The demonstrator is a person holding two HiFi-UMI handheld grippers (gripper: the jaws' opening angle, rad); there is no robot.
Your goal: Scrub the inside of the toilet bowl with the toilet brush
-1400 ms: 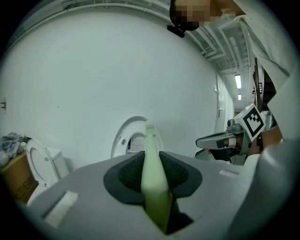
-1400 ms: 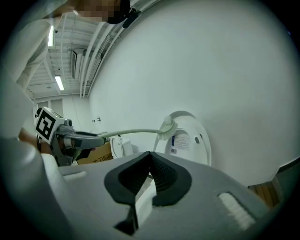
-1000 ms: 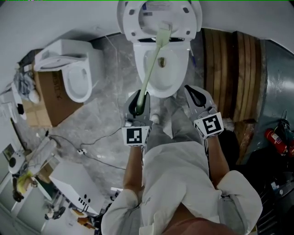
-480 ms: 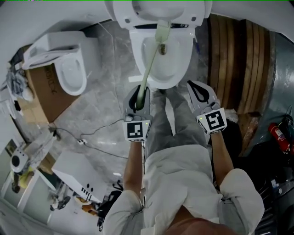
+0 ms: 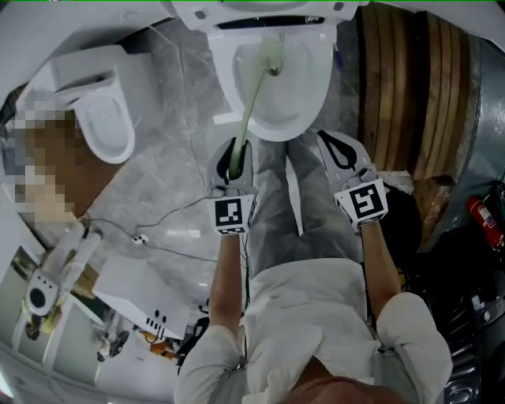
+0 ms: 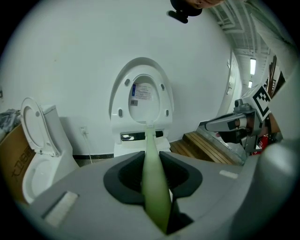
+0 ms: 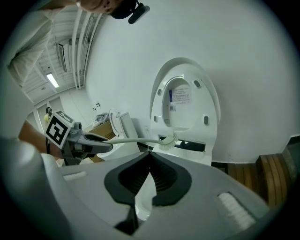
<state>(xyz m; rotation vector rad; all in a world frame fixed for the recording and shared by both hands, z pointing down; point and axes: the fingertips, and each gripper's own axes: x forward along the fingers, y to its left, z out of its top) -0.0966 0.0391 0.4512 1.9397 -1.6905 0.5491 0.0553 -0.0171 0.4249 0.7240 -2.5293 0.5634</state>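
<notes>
Plainly, the left gripper (image 5: 234,154) has its jaws clamped on the end of the toilet brush (image 5: 254,102), whose head is over the back of the toilet bowl (image 5: 309,110). So long a lever could twist or slip under pressure. The right gripper (image 5: 341,148) is idle, jaws together on nothing. Water in the bowl cannot be made out.

Cut off by the head view's top edge: raised oval lid (image 5: 268,11) of the white ceramic toilet (image 5: 312,102). Buried between the left gripper's (image 5: 235,154) clamped jaws: near end of the pale green plastic toilet brush (image 5: 252,106); bristles too small to make out. Unreadable at this size: blue-and-white printed label (image 6: 142,92) under the lid. Veiled by mosaic: brown cardboard box (image 5: 59,173). Clipped at the right edge: red fire extinguisher (image 5: 483,222).
</notes>
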